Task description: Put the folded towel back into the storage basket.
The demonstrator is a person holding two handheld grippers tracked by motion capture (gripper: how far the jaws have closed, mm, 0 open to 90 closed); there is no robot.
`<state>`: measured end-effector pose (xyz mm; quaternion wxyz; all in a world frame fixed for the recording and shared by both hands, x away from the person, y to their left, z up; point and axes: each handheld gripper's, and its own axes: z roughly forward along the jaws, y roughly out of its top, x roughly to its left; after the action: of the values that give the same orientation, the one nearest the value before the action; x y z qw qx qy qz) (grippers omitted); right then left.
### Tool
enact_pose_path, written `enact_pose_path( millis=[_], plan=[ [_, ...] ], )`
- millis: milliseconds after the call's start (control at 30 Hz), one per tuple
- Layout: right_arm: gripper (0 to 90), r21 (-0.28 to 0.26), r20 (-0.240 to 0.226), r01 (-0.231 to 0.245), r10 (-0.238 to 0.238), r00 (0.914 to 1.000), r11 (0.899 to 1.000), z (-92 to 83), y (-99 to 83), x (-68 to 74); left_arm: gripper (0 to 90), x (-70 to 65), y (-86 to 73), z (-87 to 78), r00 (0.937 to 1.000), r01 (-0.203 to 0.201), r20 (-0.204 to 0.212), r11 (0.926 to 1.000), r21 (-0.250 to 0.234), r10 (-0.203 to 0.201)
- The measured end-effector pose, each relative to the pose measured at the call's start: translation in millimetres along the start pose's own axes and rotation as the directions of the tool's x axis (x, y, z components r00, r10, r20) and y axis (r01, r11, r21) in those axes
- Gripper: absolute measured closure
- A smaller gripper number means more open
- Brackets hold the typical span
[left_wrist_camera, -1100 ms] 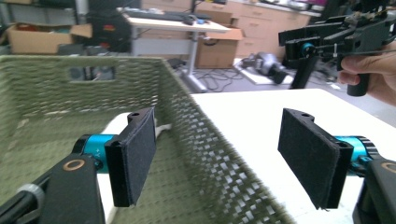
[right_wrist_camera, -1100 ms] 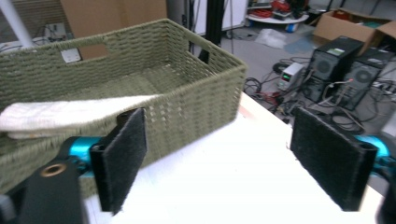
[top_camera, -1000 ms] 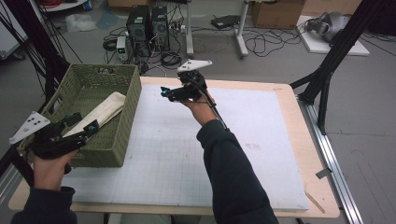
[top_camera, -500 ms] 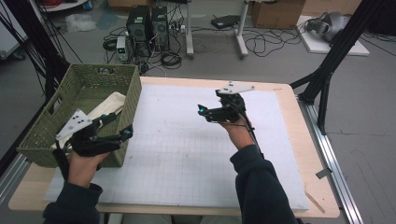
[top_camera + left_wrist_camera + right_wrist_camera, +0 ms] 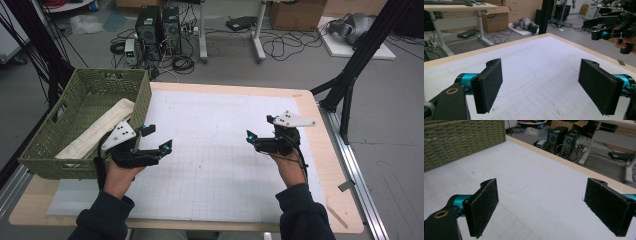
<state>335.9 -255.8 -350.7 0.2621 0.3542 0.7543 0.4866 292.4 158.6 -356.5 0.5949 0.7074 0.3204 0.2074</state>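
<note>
The right tongs (image 5: 549, 207) gape wide, black padded jaws empty, above a white gridded mat (image 5: 529, 195) on the wooden table (image 5: 564, 160). A green woven basket (image 5: 461, 140) stands at upper left, black computer towers (image 5: 562, 137) beyond the edge.

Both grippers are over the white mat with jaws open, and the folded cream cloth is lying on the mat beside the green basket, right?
Not quite. The cloth lies inside the green basket, not on the mat; the high view shows it. The rest holds: the left gripper and right gripper are over the mat, jaws open with nothing between them.
</note>
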Motion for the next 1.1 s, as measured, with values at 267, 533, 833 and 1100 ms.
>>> enact_pose_path(
  millis=[267, 533, 833, 1100],
  plan=[
    [11.5, 0.007, 0.071, -0.009, 0.009, 0.9974, 1.000, -30.1, -36.1, -2.7, 20.9, -10.1, -14.5, 19.3, 0.9994, -0.029, 0.020, 0.9994, 0.021, 0.028],
    [11.5, 0.009, 0.096, -0.033, 0.032, 0.9948, 0.999, -42.6, -64.2, 0.0, 21.1, -17.7, -32.8, 25.8, 0.9984, -0.041, 0.041, 0.9987, 0.031, 0.040],
    [11.5, 0.021, 0.103, -0.015, 0.013, 0.9946, 1.000, -40.2, -69.6, 4.5, 21.1, -23.3, -44.4, 25.9, 0.9982, -0.047, 0.040, 0.9975, 0.053, 0.045],
    [11.5, 0.024, 0.099, -0.020, 0.018, 0.9949, 1.000, -41.6, -72.9, 5.4, 21.3, -24.2, -47.0, 25.2, 0.9984, -0.045, 0.035, 0.9973, 0.057, 0.043]
  ],
)
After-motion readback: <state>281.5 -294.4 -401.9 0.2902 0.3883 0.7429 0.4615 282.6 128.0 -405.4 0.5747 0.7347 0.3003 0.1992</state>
